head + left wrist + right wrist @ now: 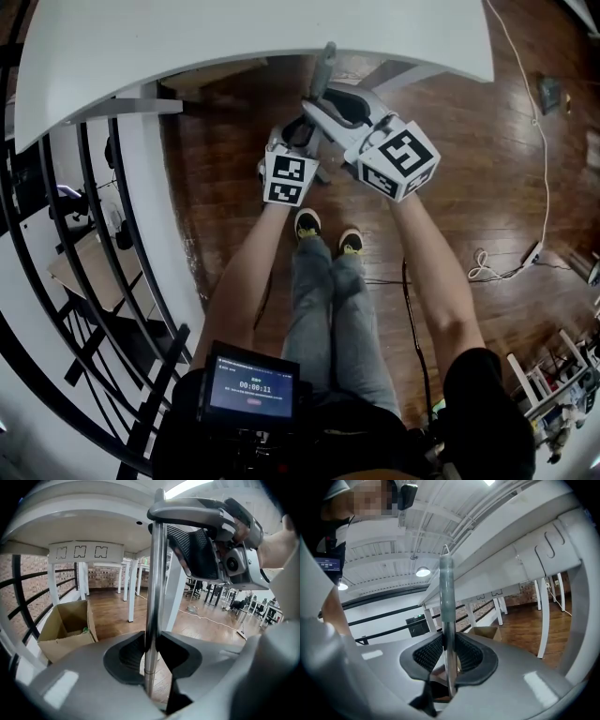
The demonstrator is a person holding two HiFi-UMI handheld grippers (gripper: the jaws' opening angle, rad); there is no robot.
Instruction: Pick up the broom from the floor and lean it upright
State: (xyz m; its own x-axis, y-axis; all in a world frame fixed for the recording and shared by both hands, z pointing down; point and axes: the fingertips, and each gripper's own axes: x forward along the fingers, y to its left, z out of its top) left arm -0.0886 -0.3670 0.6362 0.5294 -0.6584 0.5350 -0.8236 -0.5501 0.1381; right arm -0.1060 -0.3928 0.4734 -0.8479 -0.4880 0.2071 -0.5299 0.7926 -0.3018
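Observation:
The broom shows only as its handle, a shiny metal pole (155,592) with a grey-green grip (446,590) at the top end. It stands nearly upright in front of me, and its top (324,67) reaches the white table's edge (281,49). My left gripper (150,654) is shut on the pole low down, its dark pads pressed to both sides. My right gripper (449,654) is shut on the pole higher up, just under the grip. From above, the left gripper (311,150) sits below the right gripper (317,109). The brush head is hidden.
A black railing (89,234) runs along the left. An open cardboard box (70,625) stands under the table beside white table legs (132,590). My feet (323,232) stand on the wood floor just behind the grippers. A white cable (542,141) trails along the right.

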